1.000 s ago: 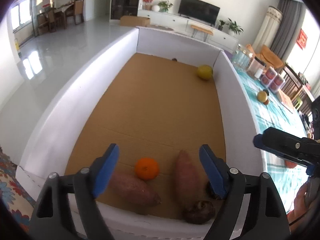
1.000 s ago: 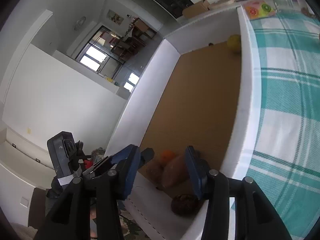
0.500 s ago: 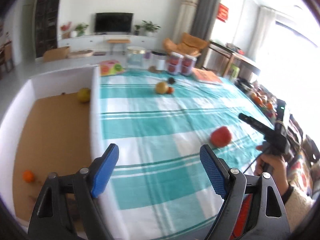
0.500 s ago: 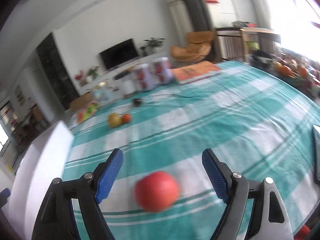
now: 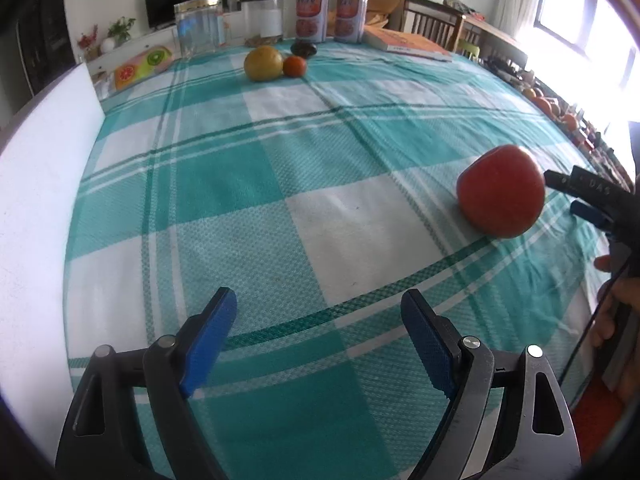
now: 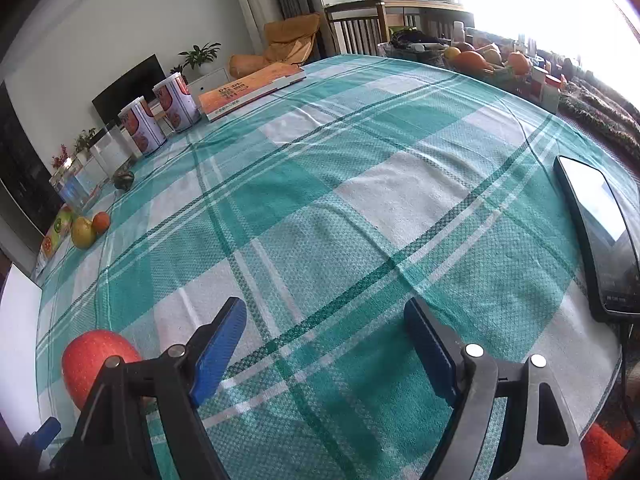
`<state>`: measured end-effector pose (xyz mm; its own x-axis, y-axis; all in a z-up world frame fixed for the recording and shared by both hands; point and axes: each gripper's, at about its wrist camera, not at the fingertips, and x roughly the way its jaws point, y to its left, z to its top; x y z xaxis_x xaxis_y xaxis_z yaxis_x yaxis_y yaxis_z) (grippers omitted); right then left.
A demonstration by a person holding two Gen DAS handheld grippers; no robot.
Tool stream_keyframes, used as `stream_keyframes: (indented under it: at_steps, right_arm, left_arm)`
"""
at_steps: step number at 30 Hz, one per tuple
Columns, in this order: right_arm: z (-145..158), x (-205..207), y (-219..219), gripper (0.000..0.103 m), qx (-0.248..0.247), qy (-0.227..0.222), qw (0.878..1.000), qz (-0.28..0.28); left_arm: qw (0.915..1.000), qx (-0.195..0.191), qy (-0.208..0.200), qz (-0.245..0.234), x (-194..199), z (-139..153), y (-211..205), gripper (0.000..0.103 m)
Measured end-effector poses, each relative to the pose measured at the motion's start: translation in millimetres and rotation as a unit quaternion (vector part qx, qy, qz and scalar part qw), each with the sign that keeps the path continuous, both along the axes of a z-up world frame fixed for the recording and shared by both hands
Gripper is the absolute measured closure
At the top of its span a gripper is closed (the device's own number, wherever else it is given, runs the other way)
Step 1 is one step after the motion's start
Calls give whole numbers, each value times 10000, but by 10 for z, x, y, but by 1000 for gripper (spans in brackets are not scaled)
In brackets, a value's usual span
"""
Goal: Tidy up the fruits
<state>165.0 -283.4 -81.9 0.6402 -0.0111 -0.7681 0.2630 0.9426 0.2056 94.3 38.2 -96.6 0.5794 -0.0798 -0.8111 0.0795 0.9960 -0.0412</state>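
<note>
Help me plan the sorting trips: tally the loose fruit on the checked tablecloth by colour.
Red: 1, the apple
Yellow: 1, the round fruit
Orange: 1, the small citrus
Total: 3

Left tongs: blue-padded fingers spread wide apart, nothing between them, pointing forward and slightly downward. Right tongs: fingers likewise spread wide and empty. In the left view, the right tongs enter from the right edge, gripped by the person's bare hand.
</note>
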Motion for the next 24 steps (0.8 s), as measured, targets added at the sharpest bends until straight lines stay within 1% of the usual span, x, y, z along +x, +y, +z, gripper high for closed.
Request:
stream_keyframes:
  at_steps: [1,2,5,7,8,10,11,13,16,18,19,24]
  right_arm:
    - [4,-11,0,22,63,-37,10000,30]
    - [15,-24,-6,22,157,-102,9998,65]
    - [66,-58,-4,22,474,-335,9980,244]
    - [133,-87,35,22,775,-577,9940,516]
    - [183,-115,66,22,967,-760,9898,722]
    - [307,-196,175,22,1283,-1174,9764,1279]
    - [366,-240,264,19,1342,-1327,9690,1597]
    - [444,-313,493,12,1168,-1445,9598,2105]
    - [438,-324,810,12,694,-1295,9550,2577]
    - [409,-316,897,12,518,-1209,9556,2636]
    - [401,-312,889,12,533,-1208,9561,2615]
    - [338,-254,694,12,972,-1167,9607,2325]
  left_arm:
    - [9998,115,-163,-55,-49,1,-14,17]
    - [9996,157,-202,-109,-72,-6,-25,17]
    - [9997,93,-203,-140,-71,-14,-8,16]
    - [9997,35,-186,-140,-34,-24,-1,12]
    - [9997,32,-176,-157,-23,-31,-7,12]
    - [9996,117,-159,-176,-16,-39,-38,10]
    - [9996,138,-155,-184,-9,-45,-48,10]
    - [9996,119,-155,-188,-6,-46,-48,10]
    - [9996,118,-158,-187,-6,-49,-48,9]
    - [9996,120,-158,-186,-7,-49,-48,9]
    - [9996,122,-159,-187,-7,-48,-49,9]
    - [9996,119,-161,-185,-8,-50,-47,9]
